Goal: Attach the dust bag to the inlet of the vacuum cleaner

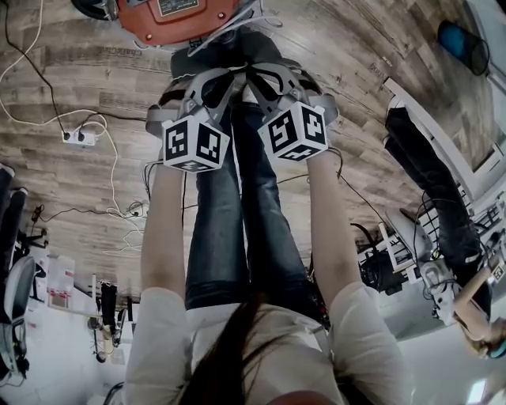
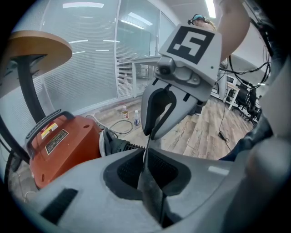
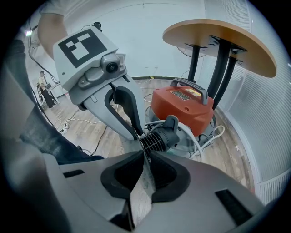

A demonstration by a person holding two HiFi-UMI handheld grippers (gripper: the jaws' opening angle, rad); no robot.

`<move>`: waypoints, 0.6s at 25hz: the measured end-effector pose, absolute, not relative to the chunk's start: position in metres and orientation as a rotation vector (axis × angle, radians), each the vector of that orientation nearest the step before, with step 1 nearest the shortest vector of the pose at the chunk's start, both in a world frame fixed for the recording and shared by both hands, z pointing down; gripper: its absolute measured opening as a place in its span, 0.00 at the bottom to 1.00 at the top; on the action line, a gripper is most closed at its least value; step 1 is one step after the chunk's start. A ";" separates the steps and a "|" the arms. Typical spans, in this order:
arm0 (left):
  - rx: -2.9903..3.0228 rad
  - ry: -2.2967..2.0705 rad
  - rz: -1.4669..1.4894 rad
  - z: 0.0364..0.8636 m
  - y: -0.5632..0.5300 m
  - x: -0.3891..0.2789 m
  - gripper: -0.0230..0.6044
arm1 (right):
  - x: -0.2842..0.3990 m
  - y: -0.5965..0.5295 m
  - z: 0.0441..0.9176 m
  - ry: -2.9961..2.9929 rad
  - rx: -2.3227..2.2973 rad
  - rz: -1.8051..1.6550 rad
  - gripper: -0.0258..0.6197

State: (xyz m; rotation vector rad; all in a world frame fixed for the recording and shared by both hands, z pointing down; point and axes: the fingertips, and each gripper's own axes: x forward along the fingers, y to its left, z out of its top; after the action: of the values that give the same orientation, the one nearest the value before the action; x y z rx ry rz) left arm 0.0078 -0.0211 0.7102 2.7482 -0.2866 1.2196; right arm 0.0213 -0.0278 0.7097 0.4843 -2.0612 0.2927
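Note:
In the head view both grippers hang side by side over the orange vacuum cleaner [image 1: 178,16], with the dark grey dust bag [image 1: 213,57] stretched between their tips. My left gripper [image 2: 146,157] is shut on a thin grey edge of the dust bag [image 2: 152,191]. My right gripper [image 3: 145,157] is shut on the bag's edge [image 3: 143,186] from the opposite side. Each gripper view shows the other gripper facing it, tips nearly meeting. Just beyond the tips sits the black ribbed inlet [image 3: 161,136] on the vacuum cleaner [image 3: 182,107]. The bag's opening is hidden.
A round wooden table [image 3: 218,41] on black legs stands right behind the vacuum. White cables and a power strip [image 1: 79,137] lie on the wooden floor at left. Two small bottles [image 2: 129,116] stand by a glass wall. Another person [image 1: 435,198] stands at right.

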 end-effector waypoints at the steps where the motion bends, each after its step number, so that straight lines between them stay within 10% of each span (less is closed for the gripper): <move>1: 2.750 -0.289 1.218 0.710 -0.022 0.008 0.10 | 0.021 -0.029 0.710 -2.061 0.483 0.291 0.12; 15: 2.763 -0.257 1.238 0.716 -0.039 0.010 0.11 | 0.023 -0.046 0.715 -2.071 0.459 0.345 0.14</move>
State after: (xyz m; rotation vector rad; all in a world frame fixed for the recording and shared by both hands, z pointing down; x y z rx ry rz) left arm 0.0102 -0.0395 0.7155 2.7630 -0.2569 1.2380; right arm 0.0230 -0.0457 0.7153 0.4586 -2.0714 0.3454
